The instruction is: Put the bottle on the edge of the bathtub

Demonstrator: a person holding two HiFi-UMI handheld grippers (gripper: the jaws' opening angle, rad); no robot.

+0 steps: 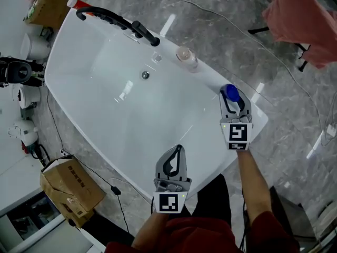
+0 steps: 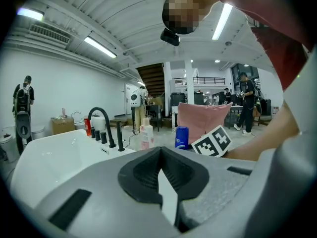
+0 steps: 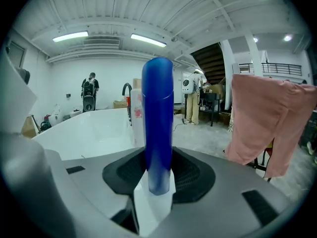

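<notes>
Bottle (image 1: pixel 230 92) at right rim of bathtub (image 1: pixel 105 83)

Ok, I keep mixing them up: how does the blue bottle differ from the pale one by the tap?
The blue bottle is deep blue; the pale bottle is whitish pink. The blue bottle is clamped in the right hand-held gripper; the pale bottle stands free on the bathtub rim. The pale bottle is near the black tap; the blue bottle is farther along that rim. Both stand upright.

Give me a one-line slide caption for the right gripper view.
Right gripper holds an upright blue bottle, with a pale bottle and the white bathtub beyond.
</notes>
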